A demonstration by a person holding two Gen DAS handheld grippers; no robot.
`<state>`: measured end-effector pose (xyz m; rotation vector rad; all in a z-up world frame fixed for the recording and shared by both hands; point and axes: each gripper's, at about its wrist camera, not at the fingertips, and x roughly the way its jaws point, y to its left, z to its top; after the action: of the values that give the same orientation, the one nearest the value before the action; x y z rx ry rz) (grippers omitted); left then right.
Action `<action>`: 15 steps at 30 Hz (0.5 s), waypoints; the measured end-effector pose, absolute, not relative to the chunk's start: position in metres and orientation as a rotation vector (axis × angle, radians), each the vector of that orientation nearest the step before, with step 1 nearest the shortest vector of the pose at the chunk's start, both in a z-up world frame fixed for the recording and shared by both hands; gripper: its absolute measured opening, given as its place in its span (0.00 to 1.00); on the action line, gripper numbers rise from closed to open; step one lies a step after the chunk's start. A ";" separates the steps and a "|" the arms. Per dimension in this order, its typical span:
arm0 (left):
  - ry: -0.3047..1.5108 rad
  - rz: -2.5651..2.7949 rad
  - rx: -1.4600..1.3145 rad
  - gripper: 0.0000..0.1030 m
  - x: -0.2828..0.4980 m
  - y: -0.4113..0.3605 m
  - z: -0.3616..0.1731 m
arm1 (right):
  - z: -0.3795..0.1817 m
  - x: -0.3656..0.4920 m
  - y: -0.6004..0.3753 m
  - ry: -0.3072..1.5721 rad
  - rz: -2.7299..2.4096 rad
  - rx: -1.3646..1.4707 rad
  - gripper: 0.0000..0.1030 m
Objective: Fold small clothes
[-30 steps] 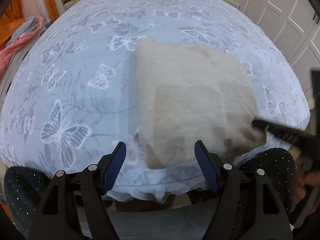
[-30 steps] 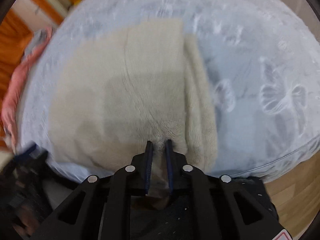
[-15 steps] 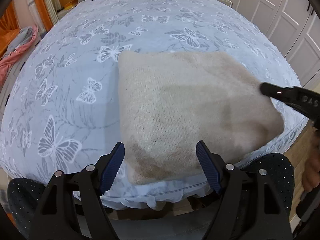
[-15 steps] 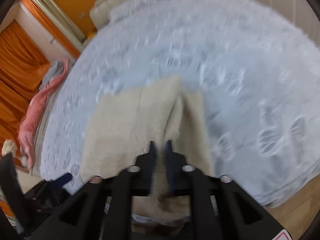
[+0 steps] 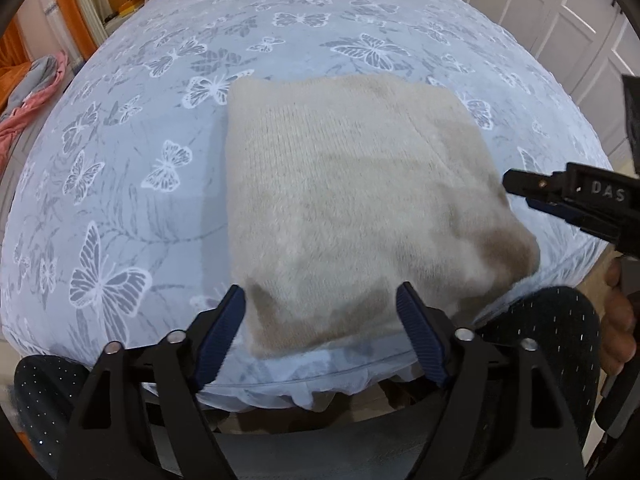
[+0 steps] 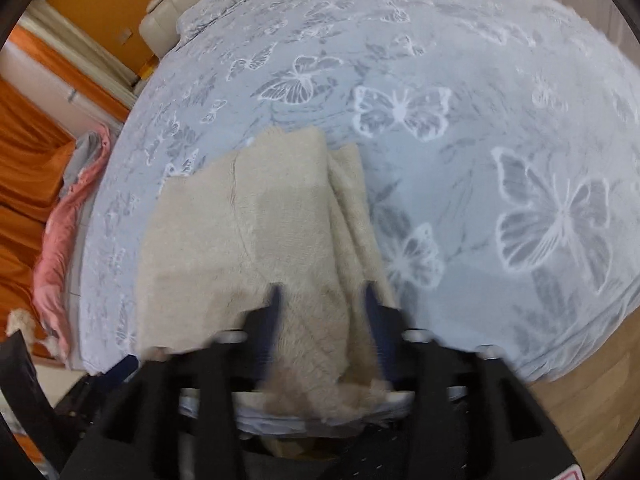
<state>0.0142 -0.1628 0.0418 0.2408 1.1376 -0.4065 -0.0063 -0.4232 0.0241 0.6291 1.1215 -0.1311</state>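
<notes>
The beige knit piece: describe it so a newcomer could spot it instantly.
Start at the bed with its blue-grey butterfly cover. At its near edge, ahead of the open left gripper, lies a folded beige fuzzy knit garment. It is the only plain, unpatterned thing on the cover; the pink clothes lie beside the bed.

sweater point(image 5: 352, 200): plain beige knit
bedspread point(image 5: 140, 160): pale blue, white and grey butterflies
curtain point(image 6: 24, 168): orange
left gripper point(image 5: 320, 336): black, blue pads
crumpled cloth point(image 6: 60, 248): pink
</notes>
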 end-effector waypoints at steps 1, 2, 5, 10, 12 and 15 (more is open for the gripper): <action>1.139 -0.412 0.242 0.78 0.011 -0.157 0.041 | 0.019 -0.001 -0.419 1.139 -0.132 0.642 0.51; 1.146 -0.415 0.241 0.79 0.008 -0.152 0.039 | 0.010 -0.002 -0.416 1.167 -0.131 0.668 0.51; 1.180 -0.397 0.240 0.79 -0.001 -0.130 0.029 | 0.006 -0.004 -0.401 1.196 -0.097 0.656 0.28; 1.223 -0.338 0.192 0.79 -0.005 -0.095 0.019 | 0.038 0.012 -0.370 1.143 -0.028 0.590 0.13; 1.210 -0.325 0.161 0.79 -0.004 -0.085 0.025 | 0.087 0.018 -0.361 1.005 0.078 0.628 0.12; 1.170 -0.323 0.130 0.80 -0.003 -0.076 0.040 | 0.159 0.011 -0.363 0.814 0.156 0.655 0.12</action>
<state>-0.0025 -0.0762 0.0399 0.1297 1.1704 -0.3225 0.0109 -0.3631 0.1593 0.6555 0.8141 0.1555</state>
